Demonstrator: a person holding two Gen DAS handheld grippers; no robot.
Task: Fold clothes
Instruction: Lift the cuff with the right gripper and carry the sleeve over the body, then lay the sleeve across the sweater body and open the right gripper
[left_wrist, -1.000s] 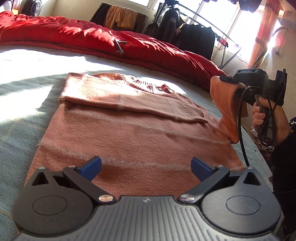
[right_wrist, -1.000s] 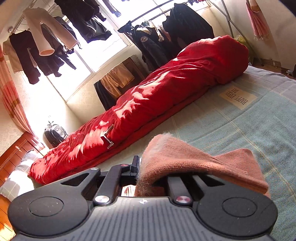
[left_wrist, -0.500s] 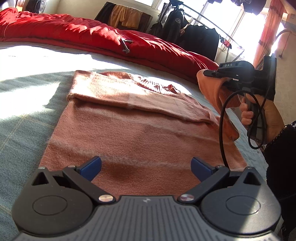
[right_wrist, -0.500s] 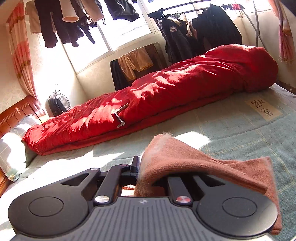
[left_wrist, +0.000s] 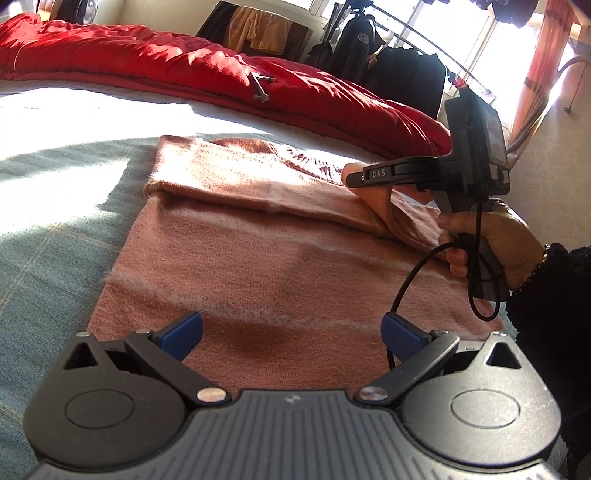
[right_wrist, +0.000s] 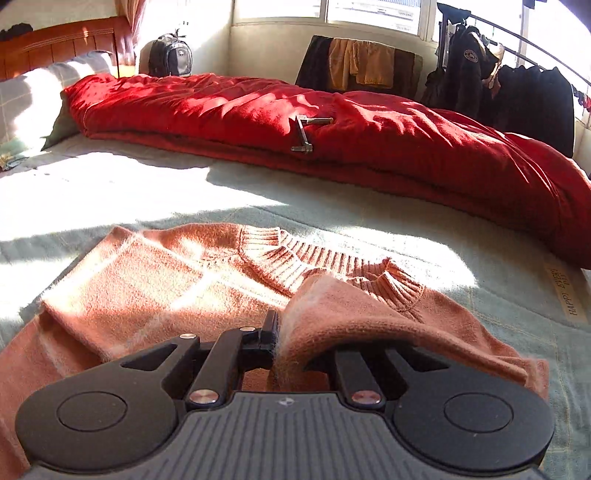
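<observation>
The right gripper (left_wrist: 354, 180) bears the white letters "DAS" on the side of its finger. A pale label (right_wrist: 563, 291) sewn on the bedcover (right_wrist: 461, 236) reads "HAPPY EVERY DAY" — the last word is faint. The round patch (right_wrist: 470, 54) on a hanging dark jacket (right_wrist: 463, 74) is too small to read.

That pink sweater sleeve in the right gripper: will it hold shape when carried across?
Probably not: the sleeve droops over the right gripper, so it looks floppy. Its fuzzy knit likely grips rather than slips, and the sweater seems light.

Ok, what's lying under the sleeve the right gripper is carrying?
Under the sleeve clamped in the right gripper lies the sweater, near its ribbed collar. The sweater covers the bed sheet below it.
</observation>
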